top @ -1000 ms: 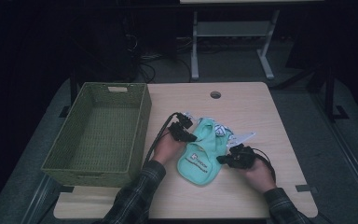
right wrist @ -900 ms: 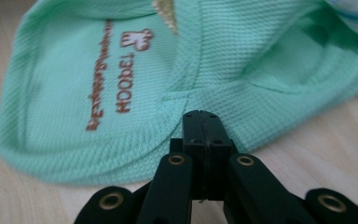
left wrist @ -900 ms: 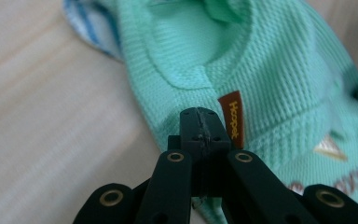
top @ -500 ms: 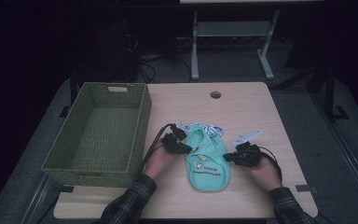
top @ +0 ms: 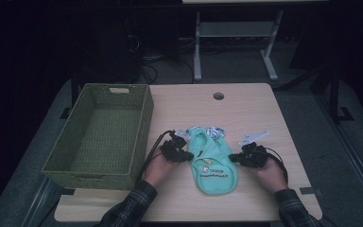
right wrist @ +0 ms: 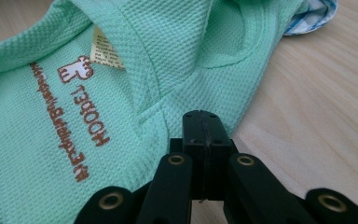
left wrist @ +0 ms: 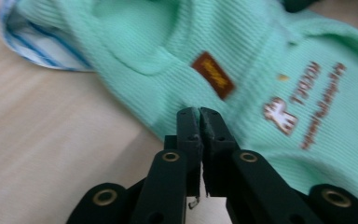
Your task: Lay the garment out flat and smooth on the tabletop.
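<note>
A mint green little garment with brown print lies flat on the wooden table, with blue-striped fabric at its far end. My left gripper is at its left hem. Its jaws have just been opening and stand a narrow slit apart in the left gripper view, and I see no fabric pinched between them. My right gripper is at the right hem. In the right gripper view its jaws are pressed together on a fold of the garment's edge.
A green woven basket stands empty at the table's left, close to my left hand. A round cable hole sits in the far part of the tabletop. Bare wood lies beyond the garment and to its right.
Both grippers have drawn back toward the table's near edge, and the garment has come with them and now lies flatter and longer. The left hand moved the most.
</note>
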Tool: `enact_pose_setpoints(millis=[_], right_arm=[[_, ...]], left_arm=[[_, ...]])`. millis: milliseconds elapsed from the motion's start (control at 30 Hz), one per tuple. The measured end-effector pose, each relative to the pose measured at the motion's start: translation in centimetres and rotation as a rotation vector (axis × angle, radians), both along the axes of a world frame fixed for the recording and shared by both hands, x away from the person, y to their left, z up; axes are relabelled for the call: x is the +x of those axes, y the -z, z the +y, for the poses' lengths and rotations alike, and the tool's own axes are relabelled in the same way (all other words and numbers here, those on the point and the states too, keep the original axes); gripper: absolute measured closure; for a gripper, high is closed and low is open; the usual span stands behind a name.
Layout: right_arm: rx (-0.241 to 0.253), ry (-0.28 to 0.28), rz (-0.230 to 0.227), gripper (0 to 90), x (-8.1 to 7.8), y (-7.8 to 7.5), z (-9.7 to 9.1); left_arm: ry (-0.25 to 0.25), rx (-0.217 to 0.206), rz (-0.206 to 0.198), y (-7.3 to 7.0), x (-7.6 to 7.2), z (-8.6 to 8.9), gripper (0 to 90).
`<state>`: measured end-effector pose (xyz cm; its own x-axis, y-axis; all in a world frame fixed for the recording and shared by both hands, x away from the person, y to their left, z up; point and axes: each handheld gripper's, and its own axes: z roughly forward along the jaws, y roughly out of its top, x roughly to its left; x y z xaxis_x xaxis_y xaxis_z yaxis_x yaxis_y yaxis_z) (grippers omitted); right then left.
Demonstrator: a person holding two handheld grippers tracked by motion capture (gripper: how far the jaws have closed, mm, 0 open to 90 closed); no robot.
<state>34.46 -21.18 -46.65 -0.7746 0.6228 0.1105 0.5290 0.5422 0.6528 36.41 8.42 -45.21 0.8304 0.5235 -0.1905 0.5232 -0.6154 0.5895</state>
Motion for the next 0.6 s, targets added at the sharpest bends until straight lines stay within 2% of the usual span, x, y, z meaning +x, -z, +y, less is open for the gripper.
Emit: enact_pose_setpoints(millis=[100, 200, 267, 333, 400, 433, 467, 533, 600], right_arm=[[0.002, 0.001, 0.003, 89.7, 0.0, 0.0, 0.0], [0.002, 0.003, 0.004, 89.7, 0.0, 0.0, 0.0], [0.001, 0.003, 0.002, 89.7, 0.0, 0.0, 0.0], [0.001, 0.003, 0.001, 89.7, 0.0, 0.0, 0.0], [0.003, 0.004, 0.002, 89.7, 0.0, 0.0, 0.0], [0.003, 0.0, -0.003, 89.7, 0.0, 0.1, 0.1], [0.006, 0.002, -0.006, 89.7, 0.0, 0.1, 0.1], [0.005, 0.005, -0.003, 89.7, 0.0, 0.0, 0.2], [0.003, 0.006, -0.002, 89.7, -0.1, 0.0, 0.2]], left_arm=[[0.015, 0.008, -0.004, -0.1, -0.6, -0.1, 80.7], [0.027, -0.004, -0.007, 0.0, -1.0, -0.5, 77.6], [0.028, -0.031, -0.008, 0.0, -1.1, -1.0, 75.7], [0.034, -0.029, -0.013, 0.0, -1.1, -1.4, 75.7], [0.033, -0.048, -0.006, 0.3, -0.9, -2.0, 75.7], [0.041, -0.04, -0.01, 0.4, -0.8, -2.3, 75.7], [0.03, -0.053, -0.011, 0.6, -0.8, -2.7, 75.7], [0.041, -0.056, -0.008, 0.8, -0.7, -3.3, 75.1], [0.039, -0.059, -0.024, 1.0, -0.8, -3.9, 73.2]])
